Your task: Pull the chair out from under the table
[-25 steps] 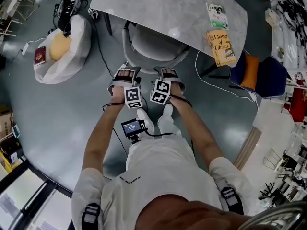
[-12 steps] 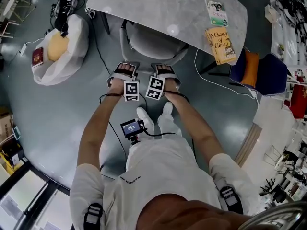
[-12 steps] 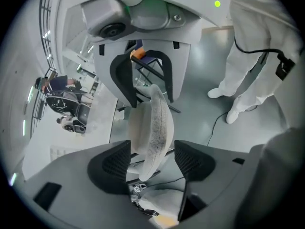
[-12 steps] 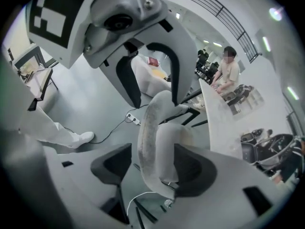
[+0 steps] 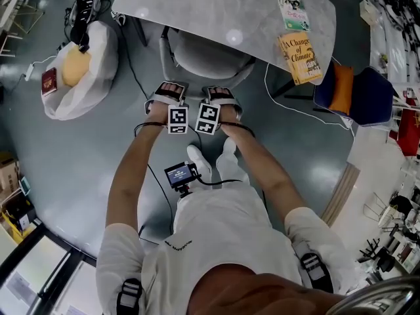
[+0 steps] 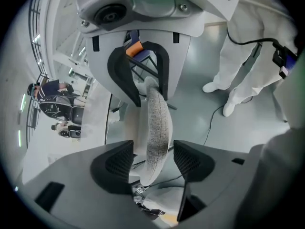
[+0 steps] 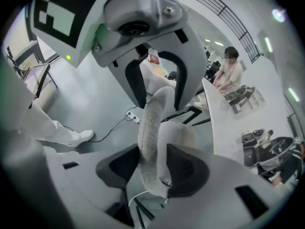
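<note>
Grasping is half done. The person's shoes point(image 5: 197, 161) stand just behind both tools, so the pull calls for stepping back toward 6 o'clock. The left tool point(image 6: 152, 159) straddles the chair's point(image 5: 203, 54) backrest rim, jaws wide and pads off it; it must clamp next. The right tool point(image 7: 153, 168) has just been closing and pinches that rim. The chair sits at 12 o'clock, tucked under the bench point(image 5: 216, 12). A floor cable point(image 5: 265, 84) lies at 2 o'clock and a white bag point(image 5: 79, 77) at 10.

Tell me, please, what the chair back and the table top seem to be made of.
Chair back: grey woven fabric over padding, probably; its edge shows a coarse speckled weave. Table top: pale mottled stone or stone-look laminate, fairly smooth; a light reflects on it.
</note>
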A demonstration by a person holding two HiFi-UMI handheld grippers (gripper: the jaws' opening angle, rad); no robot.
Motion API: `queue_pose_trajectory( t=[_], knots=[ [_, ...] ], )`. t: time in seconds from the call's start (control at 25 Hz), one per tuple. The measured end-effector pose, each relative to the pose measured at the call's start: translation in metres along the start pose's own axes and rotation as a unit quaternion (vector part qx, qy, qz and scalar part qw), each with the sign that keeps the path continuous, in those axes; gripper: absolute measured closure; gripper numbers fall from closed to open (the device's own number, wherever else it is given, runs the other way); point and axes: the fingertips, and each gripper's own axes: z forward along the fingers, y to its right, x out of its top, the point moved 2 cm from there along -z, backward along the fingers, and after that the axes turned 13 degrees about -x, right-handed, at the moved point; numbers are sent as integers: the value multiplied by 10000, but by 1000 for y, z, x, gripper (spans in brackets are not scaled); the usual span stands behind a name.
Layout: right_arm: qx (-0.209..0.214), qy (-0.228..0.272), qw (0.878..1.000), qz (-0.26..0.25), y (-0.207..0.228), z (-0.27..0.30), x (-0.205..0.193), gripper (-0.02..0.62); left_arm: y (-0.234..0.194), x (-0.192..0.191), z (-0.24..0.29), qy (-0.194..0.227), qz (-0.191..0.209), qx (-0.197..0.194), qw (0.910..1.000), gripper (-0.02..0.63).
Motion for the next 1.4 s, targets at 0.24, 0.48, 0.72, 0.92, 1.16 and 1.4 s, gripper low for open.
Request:
queue_pose_trajectory(
  t=[0.24, 0.48, 0.72, 0.92, 1.16, 1.4],
  knots=[
    [39, -121, 9999, 35, 3, 3, 0, 404, -3, 1, 3, 4, 105, 3, 9999, 428],
    [144, -85, 9999, 26, -2, 5, 1, 492, 2, 0, 6, -37, 35, -47, 10000, 491],
    [160, 8, 9997, 185, -7, 1, -1, 514, 6, 4, 5, -59, -75, 65, 9999, 523],
    [144, -27, 9995, 263, -4, 0, 0, 518, 5, 2, 3, -101, -70, 99, 9999, 531],
    [168, -58, 9992, 360, -10, -8, -1, 520, 13, 7, -4, -70, -72, 95, 9999, 534],
    [184, -16, 9993, 334, -30, -23, 2, 520, 37, 13, -13, -9, -55, 115, 9999, 534]
  ],
)
